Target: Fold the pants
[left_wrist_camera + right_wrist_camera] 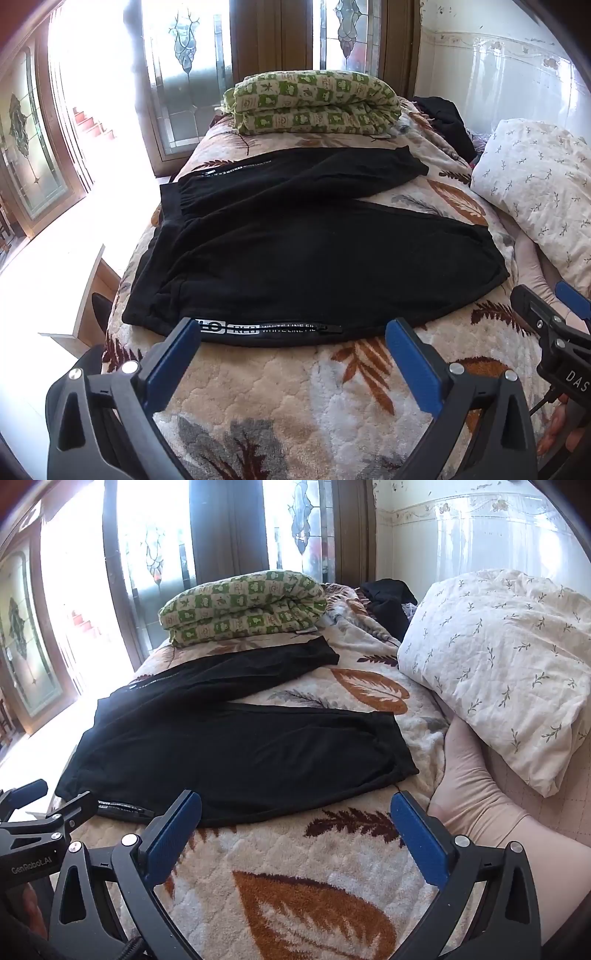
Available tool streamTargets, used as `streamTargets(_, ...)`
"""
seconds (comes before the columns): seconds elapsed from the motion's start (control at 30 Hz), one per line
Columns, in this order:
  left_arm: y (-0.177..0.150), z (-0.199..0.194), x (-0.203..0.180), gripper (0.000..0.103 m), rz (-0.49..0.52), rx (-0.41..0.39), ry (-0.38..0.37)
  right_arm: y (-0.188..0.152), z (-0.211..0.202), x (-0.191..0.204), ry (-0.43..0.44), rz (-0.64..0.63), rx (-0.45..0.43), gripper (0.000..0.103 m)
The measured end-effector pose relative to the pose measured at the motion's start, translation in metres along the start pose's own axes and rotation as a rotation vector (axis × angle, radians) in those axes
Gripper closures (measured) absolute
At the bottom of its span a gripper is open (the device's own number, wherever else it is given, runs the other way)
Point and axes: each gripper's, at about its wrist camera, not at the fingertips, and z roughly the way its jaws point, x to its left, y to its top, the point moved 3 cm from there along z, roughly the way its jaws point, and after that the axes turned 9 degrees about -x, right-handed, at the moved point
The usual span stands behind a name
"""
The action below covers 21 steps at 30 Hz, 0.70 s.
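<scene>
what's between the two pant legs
A bare wedge of leaf-print blanket separates the pants' legs, clearest in the right wrist view.

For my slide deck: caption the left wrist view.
Open left claw hovers before black pants spread flat on a leaf-patterned blanket, legs apart.

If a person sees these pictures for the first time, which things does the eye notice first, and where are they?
First, the black pants lying spread across the middle of the leaf-patterned blanket, legs apart. Behind them a folded green checkered quilt sits near the bright windows. Both grippers, left and right, hang open before the pants' near edge.
</scene>
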Motion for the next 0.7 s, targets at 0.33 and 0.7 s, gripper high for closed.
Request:
streamTargets(0.33,0.0001,0.0004,0.0021,0.001,0.001,0.000,-0.002,-0.0021,0.0014,0.0012,0.001,0.000,0.000,0.000)
streamTargets(0.7,0.0003,0.0004,0.0020,0.001,0.000,0.000,-0.002,-0.0026,0.0017,0.0017,0.000,0.001,0.000,0.000)
